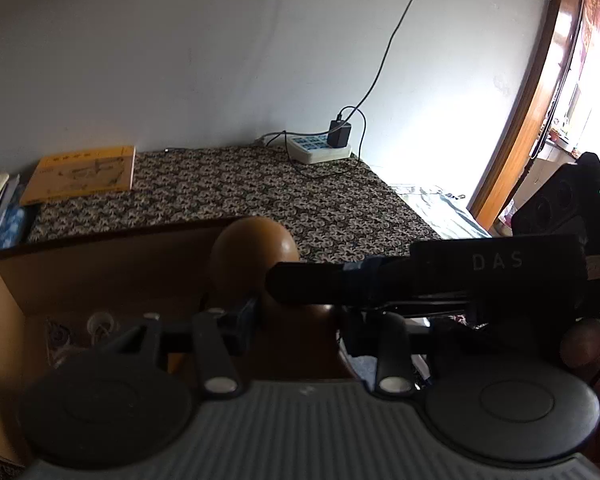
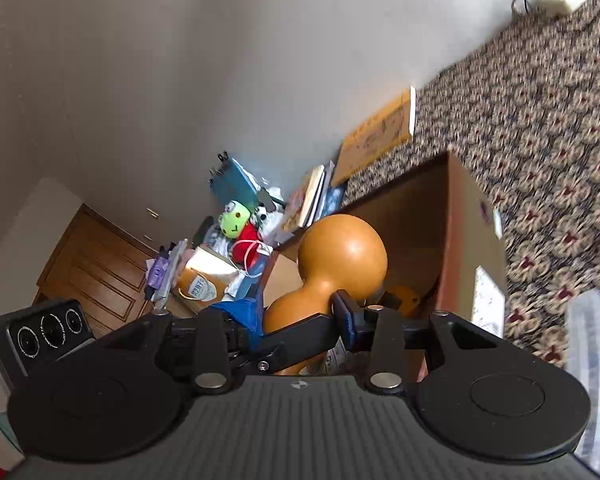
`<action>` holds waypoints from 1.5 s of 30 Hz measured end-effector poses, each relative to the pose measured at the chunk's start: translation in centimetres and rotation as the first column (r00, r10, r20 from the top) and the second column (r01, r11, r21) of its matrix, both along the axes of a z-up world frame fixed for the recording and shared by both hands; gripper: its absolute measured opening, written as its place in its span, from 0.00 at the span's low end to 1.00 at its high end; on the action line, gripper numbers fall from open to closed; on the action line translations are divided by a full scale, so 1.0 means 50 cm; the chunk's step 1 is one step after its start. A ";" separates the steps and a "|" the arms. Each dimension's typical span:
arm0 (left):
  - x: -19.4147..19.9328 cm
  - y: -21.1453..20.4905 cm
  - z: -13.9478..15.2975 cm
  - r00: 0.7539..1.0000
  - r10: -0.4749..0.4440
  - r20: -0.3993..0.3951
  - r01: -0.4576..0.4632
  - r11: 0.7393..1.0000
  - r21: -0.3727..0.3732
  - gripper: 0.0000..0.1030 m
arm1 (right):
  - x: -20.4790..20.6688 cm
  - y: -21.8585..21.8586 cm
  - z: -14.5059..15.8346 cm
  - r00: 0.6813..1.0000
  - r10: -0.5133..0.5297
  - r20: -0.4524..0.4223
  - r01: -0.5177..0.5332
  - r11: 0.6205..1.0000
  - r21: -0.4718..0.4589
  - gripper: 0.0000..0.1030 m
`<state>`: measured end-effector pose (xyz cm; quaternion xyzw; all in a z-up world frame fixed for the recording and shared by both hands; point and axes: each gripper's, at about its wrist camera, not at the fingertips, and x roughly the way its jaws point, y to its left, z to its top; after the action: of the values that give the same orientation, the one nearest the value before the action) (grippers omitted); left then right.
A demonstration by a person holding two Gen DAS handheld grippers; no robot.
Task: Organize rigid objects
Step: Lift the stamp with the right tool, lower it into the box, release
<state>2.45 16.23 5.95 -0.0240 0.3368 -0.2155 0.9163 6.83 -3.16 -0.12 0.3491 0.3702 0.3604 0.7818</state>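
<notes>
An orange-brown gourd with a round top and a narrow waist is held over an open cardboard box. My right gripper is shut on the gourd's waist. In the left wrist view the gourd looks dark, and my left gripper is shut on its waist too. The right gripper's black arm crosses in front from the right. A small orange object lies inside the box.
The box stands on a patterned cloth. A yellow book and a white power strip with a charger lie at the back. Books, a green-headed toy and clutter lie left of the box.
</notes>
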 end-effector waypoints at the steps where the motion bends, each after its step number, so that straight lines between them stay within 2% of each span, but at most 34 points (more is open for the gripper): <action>1: 0.003 0.014 -0.007 1.000 0.002 -0.011 -0.002 1.000 -0.008 0.33 | 0.001 0.010 -0.005 1.000 -0.002 -0.011 0.002 1.000 -0.004 0.21; 9: 0.018 0.089 -0.051 0.997 0.002 -0.071 -0.004 1.000 -0.030 0.33 | 0.004 0.076 -0.035 0.998 -0.004 -0.062 0.001 0.999 -0.053 0.21; 17: 0.030 0.140 -0.097 0.993 0.021 -0.120 -0.024 0.999 -0.028 0.33 | 0.014 0.154 -0.047 0.999 0.034 -0.006 -0.034 0.972 -0.232 0.21; 22: 0.029 0.159 -0.119 0.989 0.037 -0.145 -0.041 0.999 -0.024 0.34 | 0.016 0.178 -0.060 0.998 0.060 0.006 -0.055 0.954 -0.294 0.21; 29: 0.040 0.165 -0.144 0.980 0.066 -0.187 -0.064 0.998 0.019 0.34 | 0.014 0.200 -0.069 0.996 0.084 0.016 -0.073 0.932 -0.356 0.23; 32: 0.043 0.164 -0.152 0.979 0.077 -0.189 -0.069 0.996 0.049 0.38 | 0.013 0.205 -0.072 0.996 0.086 0.026 -0.070 0.924 -0.375 0.24; 37: 0.043 0.149 -0.155 0.982 0.078 -0.173 -0.061 0.993 0.100 0.58 | 0.013 0.213 -0.075 0.996 0.082 0.036 -0.061 0.914 -0.400 0.24; 45: 0.049 0.140 -0.162 0.980 0.080 -0.183 -0.061 0.992 0.108 0.62 | 0.020 0.219 -0.084 0.997 0.068 0.029 -0.050 0.910 -0.412 0.25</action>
<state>4.89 23.22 -2.18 -0.0092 0.4310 -0.1620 0.8877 7.83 7.80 -4.33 0.1577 0.4315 0.3053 0.8341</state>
